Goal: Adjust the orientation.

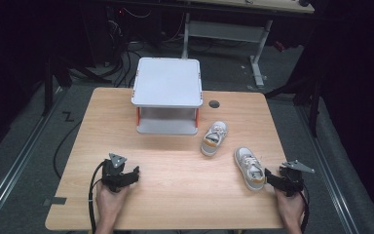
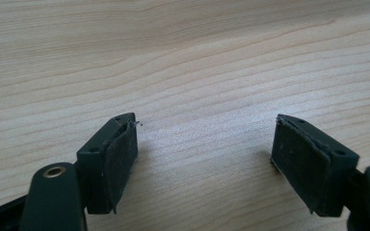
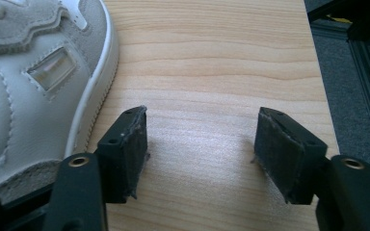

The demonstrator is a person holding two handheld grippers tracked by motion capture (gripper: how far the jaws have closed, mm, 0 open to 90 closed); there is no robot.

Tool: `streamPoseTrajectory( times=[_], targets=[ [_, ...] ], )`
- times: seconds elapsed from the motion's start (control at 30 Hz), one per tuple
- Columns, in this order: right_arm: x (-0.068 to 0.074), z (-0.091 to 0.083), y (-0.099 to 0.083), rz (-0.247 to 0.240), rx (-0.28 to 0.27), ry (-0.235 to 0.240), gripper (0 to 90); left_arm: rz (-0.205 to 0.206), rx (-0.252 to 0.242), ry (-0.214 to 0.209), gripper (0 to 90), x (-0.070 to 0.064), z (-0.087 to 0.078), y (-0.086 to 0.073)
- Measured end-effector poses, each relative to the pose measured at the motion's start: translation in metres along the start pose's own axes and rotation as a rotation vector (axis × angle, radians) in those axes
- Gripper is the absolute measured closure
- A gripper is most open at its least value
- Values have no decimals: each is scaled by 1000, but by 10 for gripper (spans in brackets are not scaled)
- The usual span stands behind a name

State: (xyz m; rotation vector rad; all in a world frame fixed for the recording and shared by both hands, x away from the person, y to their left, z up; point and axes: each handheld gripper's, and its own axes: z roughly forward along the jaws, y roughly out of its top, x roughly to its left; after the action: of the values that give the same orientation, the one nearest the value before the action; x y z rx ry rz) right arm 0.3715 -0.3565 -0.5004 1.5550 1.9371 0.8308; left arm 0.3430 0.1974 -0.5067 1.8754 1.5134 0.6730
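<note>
One shoe (image 3: pixel 29 82) lies just beside the right gripper (image 3: pixel 200 144) — jaws apart.

Two small white sneakers with orange heels lie upright on the table, well apart from each other. The near shoe (image 1: pixel 250 167) sits close to the right front edge, toe pointing away and slightly left. The far shoe (image 1: pixel 214 138) lies just right of the white stand, seemingly angled toe-away to the right.
</note>
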Motion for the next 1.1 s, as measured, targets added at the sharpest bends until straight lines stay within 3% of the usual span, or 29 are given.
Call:
streamPoseTrajectory(
  times=[0.63, 1.1],
  targets=[
    [1, 0, 0, -2, 2, 1, 334, -5, 0, -1, 251, -1, 0, 0],
    [1, 0, 0, 0, 4, 2, 331, 19, 2, -21, 306, -5, 0, 2]
  ],
)
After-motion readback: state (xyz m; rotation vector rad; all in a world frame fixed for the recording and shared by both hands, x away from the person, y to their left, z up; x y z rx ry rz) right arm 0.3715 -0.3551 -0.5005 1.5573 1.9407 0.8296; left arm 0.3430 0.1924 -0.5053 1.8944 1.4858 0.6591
